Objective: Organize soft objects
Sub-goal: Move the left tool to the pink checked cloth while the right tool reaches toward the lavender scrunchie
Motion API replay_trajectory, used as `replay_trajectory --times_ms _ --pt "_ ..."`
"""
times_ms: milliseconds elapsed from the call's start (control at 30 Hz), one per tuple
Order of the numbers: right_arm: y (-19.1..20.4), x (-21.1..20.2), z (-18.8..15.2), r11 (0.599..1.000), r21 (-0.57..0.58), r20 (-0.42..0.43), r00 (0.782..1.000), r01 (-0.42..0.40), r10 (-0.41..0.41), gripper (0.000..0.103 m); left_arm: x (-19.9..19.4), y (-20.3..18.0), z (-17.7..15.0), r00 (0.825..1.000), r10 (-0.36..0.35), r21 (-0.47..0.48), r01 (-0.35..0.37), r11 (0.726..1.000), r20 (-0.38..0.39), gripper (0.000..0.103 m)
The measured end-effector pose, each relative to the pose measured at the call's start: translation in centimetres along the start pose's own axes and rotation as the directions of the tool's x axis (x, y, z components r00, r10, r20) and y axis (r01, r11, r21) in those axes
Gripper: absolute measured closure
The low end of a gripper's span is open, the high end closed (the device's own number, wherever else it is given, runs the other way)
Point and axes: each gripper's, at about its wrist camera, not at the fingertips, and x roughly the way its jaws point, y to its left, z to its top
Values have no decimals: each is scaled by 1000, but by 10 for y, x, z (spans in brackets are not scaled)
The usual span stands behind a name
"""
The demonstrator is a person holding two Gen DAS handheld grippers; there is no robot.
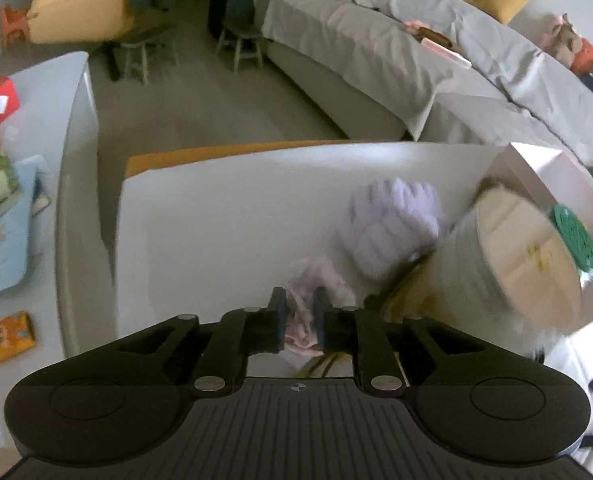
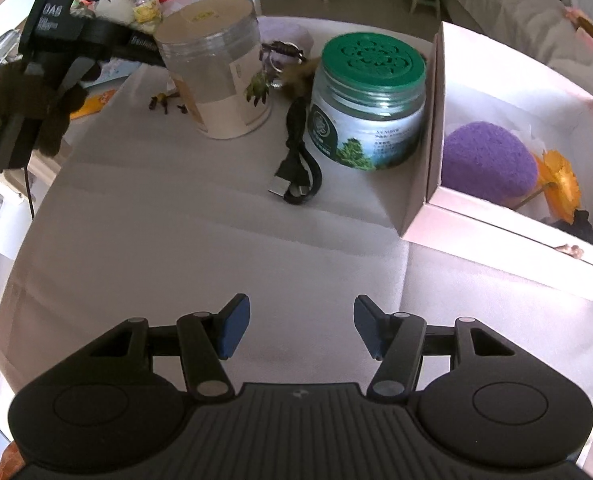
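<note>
A: Pink, crumpled fabric (image 1: 302,316) is pinched between the blue pads of the left gripper (image 1: 299,314); the jaws are drawn narrow on it. Whether it is lifted clear of the white tabletop (image 1: 216,220) cannot be told.

B: Noted. And the right gripper (image 2: 301,326)?

A: Its jaws are held at a middling gap, nothing between them, over bare tabletop.

B: Outward from the left jaws?

A: A lilac plush item (image 1: 392,224) is seen just beyond the pinched fabric, beside a clear jar with a beige lid (image 1: 524,256). A green-lidded jar (image 2: 370,100) and a black cable (image 2: 298,160) lie near it. Past those, an open white box (image 2: 496,220) is seen, with a purple soft piece (image 2: 488,160) and an orange flower (image 2: 558,180) already inside.

B: Step in hand?

A: A grasp on one soft item is judged made. The box is taken as the likely collecting place.

B: Next move?

A: A lift clear of the jars and cable is called for, then a carry over the box wall before release. The loose fabric may drag or snag; height should be gained first.
</note>
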Motion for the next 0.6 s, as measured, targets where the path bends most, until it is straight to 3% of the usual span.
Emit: replay_trajectory --times_ms 267,367,533,600 --pt "-5 2 2 1000 1 2 1000 6 -6 45 -42 -6 -55 999 15 106 -10 994 -39 88" --pt "0 3 2 1000 -1 0 1000 1 -1 45 -55 -13 -66 999 -8 128 13 992 -44 88" --pt "5 -2 0 1000 -24 17 1000 -3 3 45 -79 -25 -69 994 -112 182 109 977 5 87" --pt "6 -2 -1 1000 -26 18 1000 2 -2 45 -86 -33 -71 994 -103 223 94 970 33 83"
